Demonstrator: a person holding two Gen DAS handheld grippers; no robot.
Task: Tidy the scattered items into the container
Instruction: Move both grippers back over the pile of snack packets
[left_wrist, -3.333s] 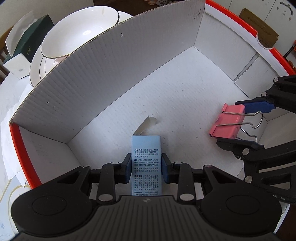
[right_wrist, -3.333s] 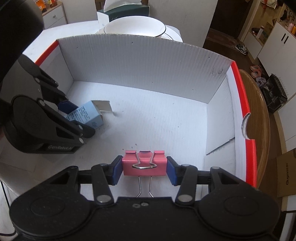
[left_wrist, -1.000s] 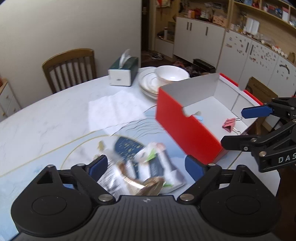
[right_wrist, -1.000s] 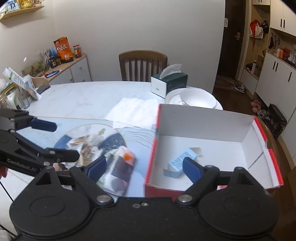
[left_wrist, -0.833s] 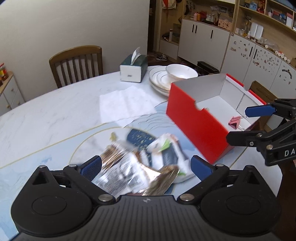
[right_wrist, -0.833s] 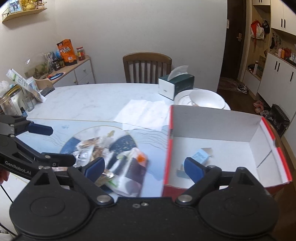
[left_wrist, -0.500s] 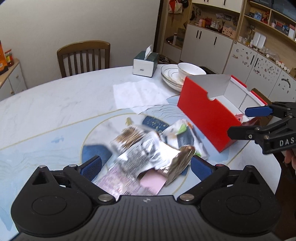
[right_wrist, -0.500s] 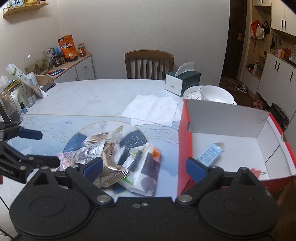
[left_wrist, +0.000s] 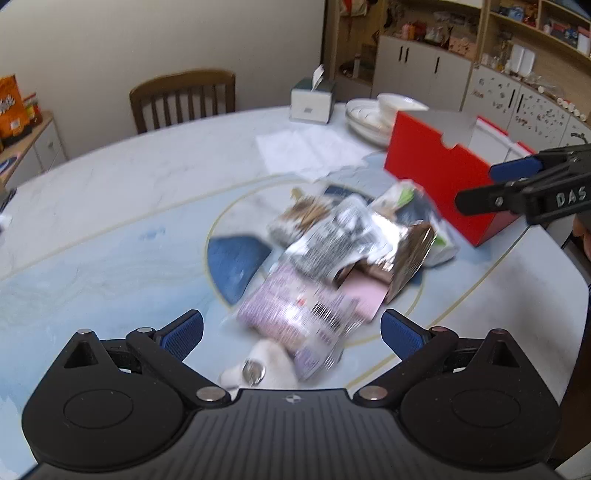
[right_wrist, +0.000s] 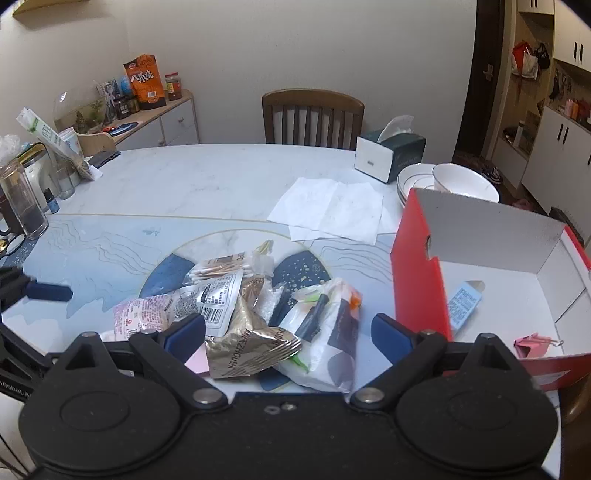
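A red cardboard box (right_wrist: 417, 280) with a white inside stands at the table's right. It holds a light blue carton (right_wrist: 463, 301) and a pink binder clip (right_wrist: 532, 343). A pile of snack packets (right_wrist: 236, 299) lies on the table's middle, with a gold packet (right_wrist: 251, 347), a pink packet (right_wrist: 140, 314) and a white pouch (right_wrist: 328, 328). My right gripper (right_wrist: 288, 332) is open and empty above the pile's near side. My left gripper (left_wrist: 291, 330) is open and empty above the pink packet (left_wrist: 291, 314); the box (left_wrist: 436, 177) is to its right.
A tissue box (right_wrist: 389, 155), stacked plates with a bowl (right_wrist: 458, 181) and paper napkins (right_wrist: 332, 210) lie behind the box. Glass jars (right_wrist: 22, 203) stand at the table's left edge. A wooden chair (right_wrist: 314, 114) is at the far side.
Both grippers let go of the blue carton and the pink clip inside the box, opened, and drew back and left over the packet pile.
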